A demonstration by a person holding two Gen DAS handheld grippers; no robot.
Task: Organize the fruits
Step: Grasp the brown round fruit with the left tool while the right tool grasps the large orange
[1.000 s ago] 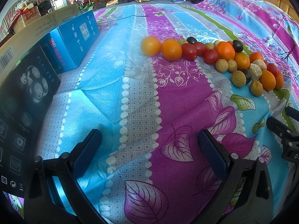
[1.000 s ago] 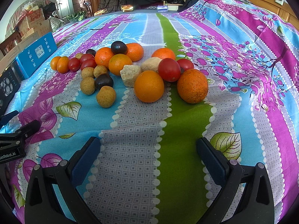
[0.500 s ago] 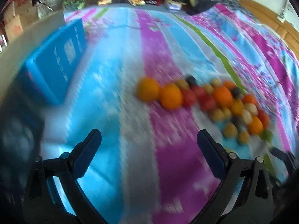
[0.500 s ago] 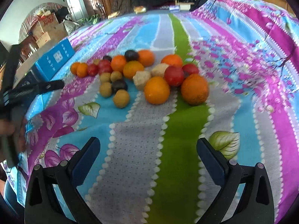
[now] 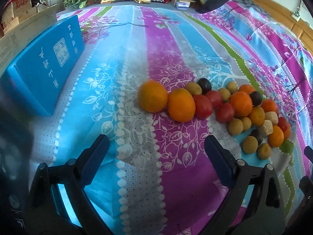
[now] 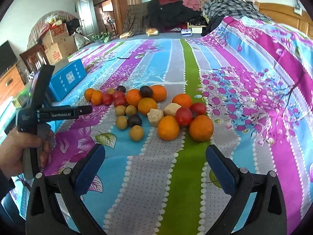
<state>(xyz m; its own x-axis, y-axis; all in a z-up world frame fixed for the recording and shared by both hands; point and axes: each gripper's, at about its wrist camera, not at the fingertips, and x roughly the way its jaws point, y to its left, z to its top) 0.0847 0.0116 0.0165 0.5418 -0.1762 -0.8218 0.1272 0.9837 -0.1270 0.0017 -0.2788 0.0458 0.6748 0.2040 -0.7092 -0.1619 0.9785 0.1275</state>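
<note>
A cluster of fruit lies on the striped floral bedspread [image 5: 166,176]: oranges [image 5: 152,96], red tomatoes [image 5: 202,105], dark plums [image 5: 204,85], small tan longans [image 5: 235,126] and pale lumpy pieces [image 5: 267,128]. My left gripper [image 5: 155,143] hovers just short of the cluster's left end. Its jaws are wide and closing slowly, with nothing between them. In the right wrist view my right gripper [image 6: 154,150] stands open and bare above the cloth, short of two big oranges [image 6: 168,127] and a tomato [image 6: 183,115]. A hand [image 6: 17,150] holds the left gripper's body [image 6: 58,114] at the left.
A blue box [image 5: 45,66] lies left of the fruit, with a dark box [image 5: 11,137] nearer to me beside it. Clothes [image 6: 185,9] are piled at the bed's far end. Cardboard boxes [image 6: 56,47] stand beyond the bed's left side.
My left gripper has swung toward the fruit, so the left oranges now sit just beyond its fingertips. The right gripper has risen, and the hand holding the left gripper has come into its view.
</note>
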